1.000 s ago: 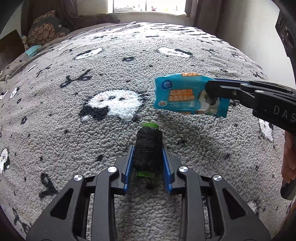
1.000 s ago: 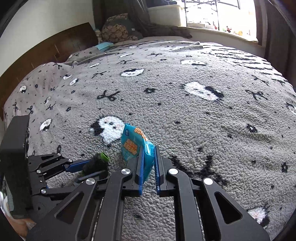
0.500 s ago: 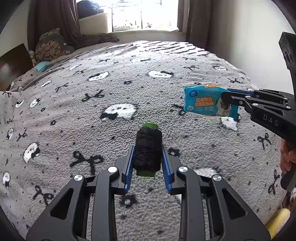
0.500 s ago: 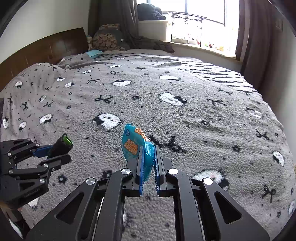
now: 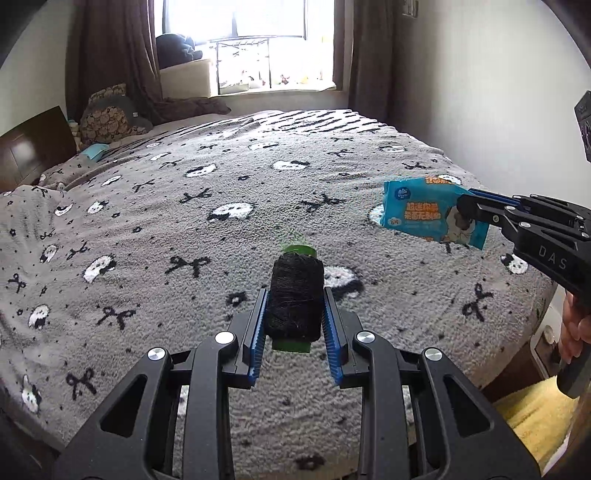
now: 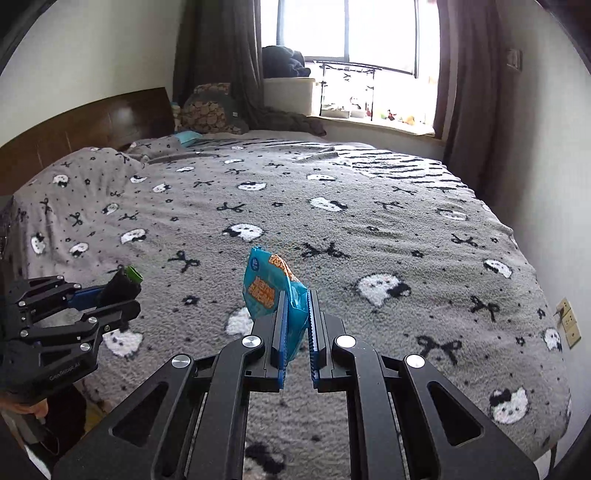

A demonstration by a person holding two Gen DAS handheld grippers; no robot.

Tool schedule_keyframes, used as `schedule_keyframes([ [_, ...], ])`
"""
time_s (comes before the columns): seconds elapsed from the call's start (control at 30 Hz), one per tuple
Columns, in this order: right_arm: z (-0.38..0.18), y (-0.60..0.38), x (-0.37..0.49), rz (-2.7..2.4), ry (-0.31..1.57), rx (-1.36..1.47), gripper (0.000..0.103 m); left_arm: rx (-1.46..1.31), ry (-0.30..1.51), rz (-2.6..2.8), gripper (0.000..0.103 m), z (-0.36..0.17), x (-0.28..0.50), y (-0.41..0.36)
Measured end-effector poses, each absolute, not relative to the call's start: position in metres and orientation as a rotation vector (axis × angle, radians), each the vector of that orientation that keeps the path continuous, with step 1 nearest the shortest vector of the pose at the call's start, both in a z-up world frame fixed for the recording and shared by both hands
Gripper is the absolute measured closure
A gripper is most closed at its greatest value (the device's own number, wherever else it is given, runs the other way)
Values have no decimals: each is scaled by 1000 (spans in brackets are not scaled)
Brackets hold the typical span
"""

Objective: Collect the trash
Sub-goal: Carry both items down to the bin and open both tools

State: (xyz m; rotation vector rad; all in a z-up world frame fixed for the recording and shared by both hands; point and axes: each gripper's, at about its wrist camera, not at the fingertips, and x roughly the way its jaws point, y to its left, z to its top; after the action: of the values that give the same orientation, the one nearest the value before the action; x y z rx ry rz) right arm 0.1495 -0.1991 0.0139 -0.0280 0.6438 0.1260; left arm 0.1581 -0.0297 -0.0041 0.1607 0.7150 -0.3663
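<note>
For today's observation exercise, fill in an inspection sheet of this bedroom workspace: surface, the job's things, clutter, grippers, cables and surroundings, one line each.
Surface: grey fleece blanket with cat and bow print covers the bed.
Job's things: black thread spool with green ends and blue wipes packet, both lifted off the blanket.
Clutter: patterned pillow and a small teal item near the headboard.
Grippers: left gripper shut on the spool; right gripper shut on the packet.
Cables: nothing seen.
Surroundings: window with dark curtains, a metal rack, white walls, wall sockets.
</note>
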Motion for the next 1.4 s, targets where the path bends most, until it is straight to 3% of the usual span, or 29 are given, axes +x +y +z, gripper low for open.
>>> schedule_keyframes([
  [0.5, -44, -190, 0, 154, 652, -34, 92, 93, 751, -394, 77, -56, 31, -9],
  [0.93, -143, -156, -45, 279, 924, -70, 92, 86, 980, -372, 77, -158, -16, 5],
  [1.4, -246, -129, -30, 274, 1249, -69, 92, 127, 1233, -336, 77, -258, -17, 12],
])
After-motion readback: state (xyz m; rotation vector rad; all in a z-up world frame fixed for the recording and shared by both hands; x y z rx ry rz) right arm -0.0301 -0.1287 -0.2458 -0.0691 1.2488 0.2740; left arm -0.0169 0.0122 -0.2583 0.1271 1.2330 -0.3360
